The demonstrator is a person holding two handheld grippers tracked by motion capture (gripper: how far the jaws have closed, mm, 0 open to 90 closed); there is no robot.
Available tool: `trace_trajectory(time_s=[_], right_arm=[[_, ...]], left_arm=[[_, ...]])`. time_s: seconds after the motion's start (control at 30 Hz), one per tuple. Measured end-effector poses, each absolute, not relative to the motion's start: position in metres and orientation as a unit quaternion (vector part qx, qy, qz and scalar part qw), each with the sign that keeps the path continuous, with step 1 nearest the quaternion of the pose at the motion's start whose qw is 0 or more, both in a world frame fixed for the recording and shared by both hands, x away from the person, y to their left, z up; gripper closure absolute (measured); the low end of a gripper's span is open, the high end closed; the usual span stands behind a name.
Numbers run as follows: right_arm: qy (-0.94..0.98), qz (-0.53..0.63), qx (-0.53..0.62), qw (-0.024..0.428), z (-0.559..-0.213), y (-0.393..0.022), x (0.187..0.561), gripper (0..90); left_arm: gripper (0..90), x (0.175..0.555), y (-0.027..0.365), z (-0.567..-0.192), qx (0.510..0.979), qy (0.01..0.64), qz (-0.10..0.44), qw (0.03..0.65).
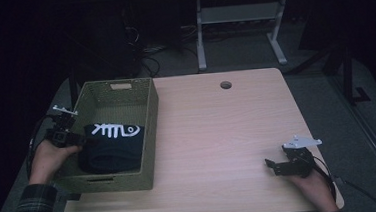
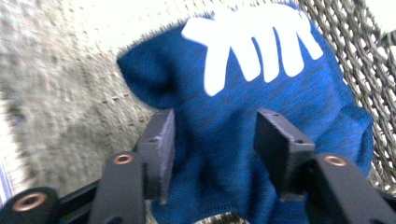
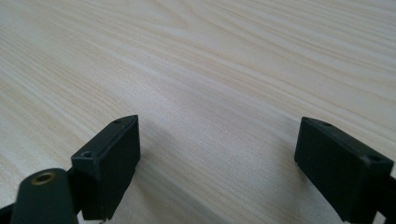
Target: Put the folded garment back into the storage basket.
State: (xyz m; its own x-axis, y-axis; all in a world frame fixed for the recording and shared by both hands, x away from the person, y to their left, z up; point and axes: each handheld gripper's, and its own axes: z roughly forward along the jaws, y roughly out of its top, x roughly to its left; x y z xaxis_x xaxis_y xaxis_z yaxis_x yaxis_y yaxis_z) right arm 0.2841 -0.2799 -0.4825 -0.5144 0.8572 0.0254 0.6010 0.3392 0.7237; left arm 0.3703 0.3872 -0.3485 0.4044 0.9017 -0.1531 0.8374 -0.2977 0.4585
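Observation:
A folded dark blue garment (image 1: 111, 146) with a white fish-bone print lies inside the woven olive basket (image 1: 151, 113) at the table's left. My left gripper (image 1: 78, 138) reaches over the basket's left wall to the garment's left edge. In the left gripper view the blue fabric (image 2: 261, 56) bulges up between the jaws of the left gripper (image 2: 212, 140), which stand apart and loose around it, with the basket's mesh wall (image 2: 369, 60) behind. My right gripper (image 1: 273, 166) rests low at the table's front right; in its own view the right gripper (image 3: 217, 154) is open over bare wood.
The light wooden table (image 1: 217, 129) has a round cable hole (image 1: 226, 85) near its far edge. Beyond it stand the white legs of another desk (image 1: 201, 45) on a dark floor with cables. The basket takes up the table's left third.

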Motion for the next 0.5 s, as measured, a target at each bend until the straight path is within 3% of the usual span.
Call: trace_trajectory(time_s=[0.5], right_arm=[[0.798,0.348,0.457,0.184,-0.482,-0.28,0.284,13.7]], left_arm=[[18.0,0.368,0.376,-0.335,0.804,0.521,0.091,0.272]])
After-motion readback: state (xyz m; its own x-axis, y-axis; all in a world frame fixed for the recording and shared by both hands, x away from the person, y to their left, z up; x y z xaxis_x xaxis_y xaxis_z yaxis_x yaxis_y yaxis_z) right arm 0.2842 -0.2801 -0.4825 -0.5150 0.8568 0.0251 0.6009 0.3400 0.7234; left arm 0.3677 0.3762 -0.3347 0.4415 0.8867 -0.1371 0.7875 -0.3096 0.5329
